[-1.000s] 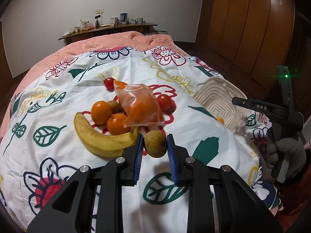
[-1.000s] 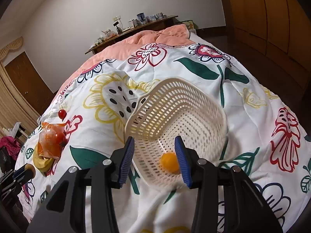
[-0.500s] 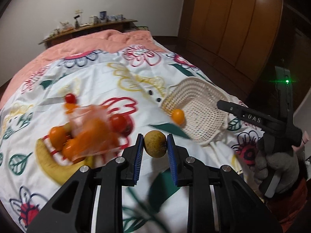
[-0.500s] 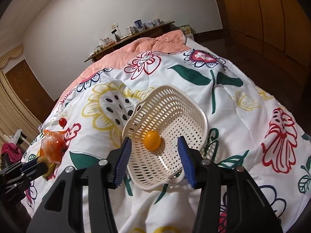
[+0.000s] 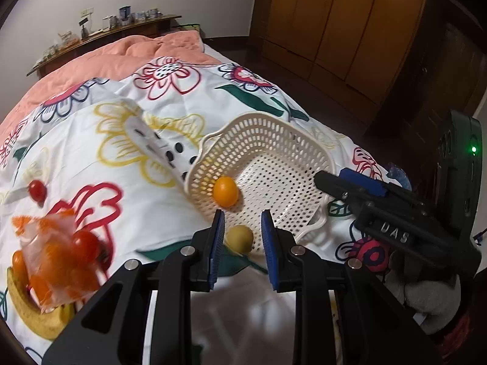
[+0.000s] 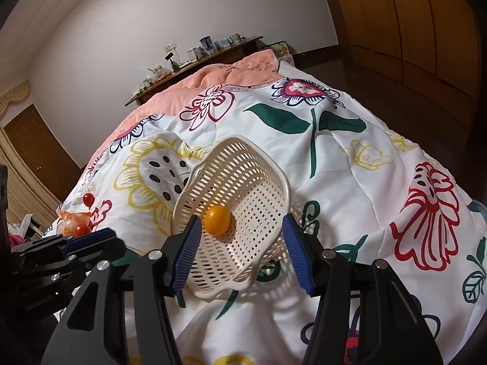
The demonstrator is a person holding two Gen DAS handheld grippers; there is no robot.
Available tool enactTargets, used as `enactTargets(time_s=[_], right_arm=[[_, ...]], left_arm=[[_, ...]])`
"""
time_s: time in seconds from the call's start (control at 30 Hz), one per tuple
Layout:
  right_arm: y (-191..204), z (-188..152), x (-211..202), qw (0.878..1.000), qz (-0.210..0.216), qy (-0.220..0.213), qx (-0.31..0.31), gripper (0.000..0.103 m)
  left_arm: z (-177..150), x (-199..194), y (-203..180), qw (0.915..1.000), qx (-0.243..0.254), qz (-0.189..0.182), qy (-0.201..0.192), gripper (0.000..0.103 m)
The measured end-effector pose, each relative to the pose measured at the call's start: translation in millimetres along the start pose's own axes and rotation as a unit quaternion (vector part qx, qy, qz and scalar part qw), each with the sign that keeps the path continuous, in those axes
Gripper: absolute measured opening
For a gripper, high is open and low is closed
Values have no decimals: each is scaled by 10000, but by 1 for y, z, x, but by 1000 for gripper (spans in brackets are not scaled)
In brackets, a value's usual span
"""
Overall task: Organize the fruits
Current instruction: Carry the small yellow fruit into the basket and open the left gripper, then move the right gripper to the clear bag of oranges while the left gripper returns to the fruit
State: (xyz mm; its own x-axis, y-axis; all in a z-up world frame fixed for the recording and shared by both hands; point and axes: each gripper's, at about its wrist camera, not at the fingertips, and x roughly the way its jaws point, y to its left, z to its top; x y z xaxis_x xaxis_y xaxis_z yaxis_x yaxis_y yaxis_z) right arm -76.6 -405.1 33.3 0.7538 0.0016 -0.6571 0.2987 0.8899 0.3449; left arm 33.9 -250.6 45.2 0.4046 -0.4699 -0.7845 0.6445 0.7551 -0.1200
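The left tool point(image 5: 243, 238) is clamped on a small yellow-brown fruit point(image 5: 239, 238), held just before the near rim of the white basket point(image 5: 274, 140). The right tool point(image 6: 242, 249) has just been opening; its pads stand apart on either side of the basket's near part, none seen pressing on it. The basket lies tilted on the flowered bedspread point(image 6: 350, 164) with an orange fruit point(image 6: 216, 220) inside. Farther left lie a banana point(image 5: 33, 313), a bag of oranges point(image 5: 57, 261) and a tomato point(image 5: 37, 189).
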Motion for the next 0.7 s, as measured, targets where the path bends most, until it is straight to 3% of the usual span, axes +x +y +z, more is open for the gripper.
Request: enactTargets(time_s=[0.23, 0.3, 0.37, 0.57, 0.7], right_arm=[[-7, -1, 2, 10000, 21, 25, 94, 56], [-9, -1, 1, 9999, 22, 21, 111, 56], [-10, -2, 2, 9999, 25, 23, 133, 56], [-5, -4, 2, 9999, 48, 64, 79, 63], [0, -5, 2, 9999, 54, 82, 64, 65]], left_arm=[[6, 13, -7, 10000, 43, 25, 71, 27], [6, 13, -4, 9999, -34, 59, 78, 38], [7, 10, 0, 9998, -139, 113, 28, 62], [7, -3, 4, 9988, -142, 406, -251, 87], [8, -11, 9, 9976, -169, 539, -403, 95]])
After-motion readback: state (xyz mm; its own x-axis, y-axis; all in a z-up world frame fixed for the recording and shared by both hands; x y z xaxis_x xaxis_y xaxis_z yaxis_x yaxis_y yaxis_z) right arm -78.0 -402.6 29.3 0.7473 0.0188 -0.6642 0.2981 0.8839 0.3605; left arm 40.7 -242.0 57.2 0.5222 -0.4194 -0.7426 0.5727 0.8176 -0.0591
